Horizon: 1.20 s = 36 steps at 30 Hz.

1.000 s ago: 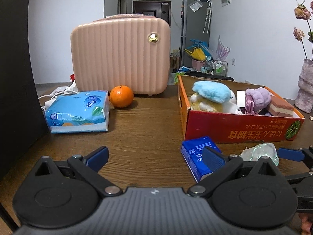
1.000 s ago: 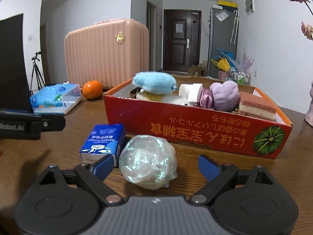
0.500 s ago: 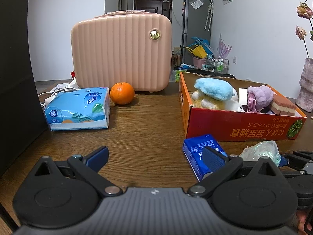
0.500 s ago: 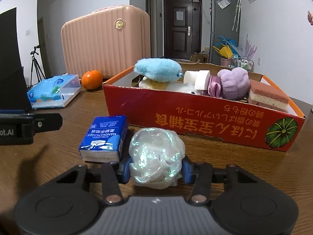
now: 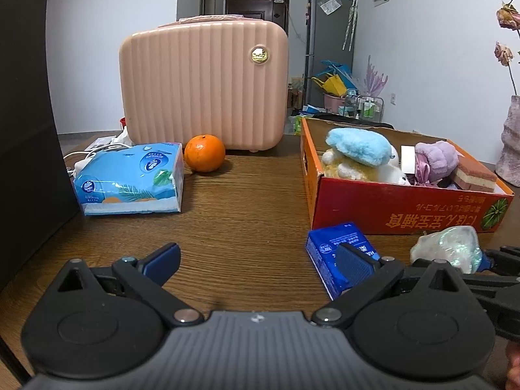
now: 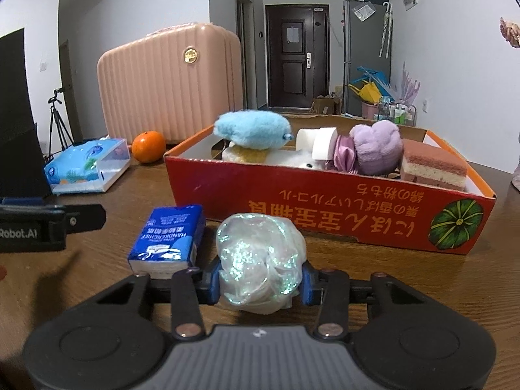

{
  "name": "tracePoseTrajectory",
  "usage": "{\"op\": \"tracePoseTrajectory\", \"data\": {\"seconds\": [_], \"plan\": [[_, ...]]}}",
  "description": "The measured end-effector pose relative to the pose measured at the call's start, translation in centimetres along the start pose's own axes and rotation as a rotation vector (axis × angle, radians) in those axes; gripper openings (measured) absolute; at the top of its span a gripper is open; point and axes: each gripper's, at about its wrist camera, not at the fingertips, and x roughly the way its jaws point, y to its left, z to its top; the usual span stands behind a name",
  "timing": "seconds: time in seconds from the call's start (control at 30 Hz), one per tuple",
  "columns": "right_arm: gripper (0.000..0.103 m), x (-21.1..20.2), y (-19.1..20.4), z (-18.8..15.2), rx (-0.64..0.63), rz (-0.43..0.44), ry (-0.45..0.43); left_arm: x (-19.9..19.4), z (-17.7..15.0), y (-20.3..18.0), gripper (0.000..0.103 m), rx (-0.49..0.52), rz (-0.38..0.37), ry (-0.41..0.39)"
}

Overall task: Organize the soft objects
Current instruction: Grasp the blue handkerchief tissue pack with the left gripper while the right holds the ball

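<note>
A shimmering crumpled plastic ball (image 6: 260, 260) sits low over the wooden table, just in front of the red cardboard box (image 6: 325, 204). My right gripper (image 6: 260, 281) has a blue pad pressing on each side of the ball, and its jaws are still closing. A blue handkerchief pack (image 6: 169, 237) lies beside the ball on its left. The box holds a blue plush (image 6: 253, 128), a purple plush (image 6: 377, 146) and a cake-shaped sponge (image 6: 432, 169). My left gripper (image 5: 256, 256) hovers open over bare table, nothing between its fingers. The pack (image 5: 338, 253) and ball (image 5: 448, 247) lie to its right.
A pink suitcase (image 5: 204, 84) stands at the back of the table, with an orange (image 5: 204, 152) and a blue tissue pack (image 5: 130, 178) in front of it. A black panel (image 5: 22, 130) rises on the left, and a vase (image 5: 510, 149) stands far right.
The right jaws went from wide open to pinching the shimmering ball between the pads. The left gripper stayed where it was.
</note>
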Motion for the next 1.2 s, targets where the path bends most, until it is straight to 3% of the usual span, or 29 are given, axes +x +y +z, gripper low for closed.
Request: {"op": "tracePoseTrajectory", "data": {"seconds": [0.37, 1.2], "plan": [[0.043, -0.6, -2.4, 0.4, 0.039, -0.027, -0.034, 0.6, 0.1, -0.4, 0.103, -0.004, 0.035, 0.008], [0.043, -1.9, -9.0, 0.3, 0.118, -0.137, -0.072, 3.1, 0.2, -5.9, 0.103, -0.012, -0.017, 0.092]]}}
